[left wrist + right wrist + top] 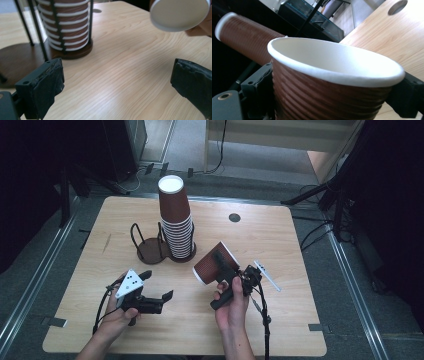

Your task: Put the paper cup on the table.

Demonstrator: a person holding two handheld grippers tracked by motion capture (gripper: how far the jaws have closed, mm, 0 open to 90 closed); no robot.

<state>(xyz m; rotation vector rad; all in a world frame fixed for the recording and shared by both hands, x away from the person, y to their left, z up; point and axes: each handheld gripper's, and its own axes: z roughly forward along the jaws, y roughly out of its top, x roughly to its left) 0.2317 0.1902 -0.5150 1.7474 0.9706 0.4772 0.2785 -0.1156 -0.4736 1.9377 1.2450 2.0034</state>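
High view: right hand-held gripper (227, 270) clamps brown cup (212, 263) (left hand-held gripper (159, 293) agape)

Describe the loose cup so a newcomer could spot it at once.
Start at the tall stack of brown cups in its rack at the table's middle. To its right, the right hand-held gripper clamps a single brown ribbed cup. Unlike the stacked ones, it is tilted, off the table and alone.

Light wooden table (280, 330), grey floor (360, 310), dark surroundings
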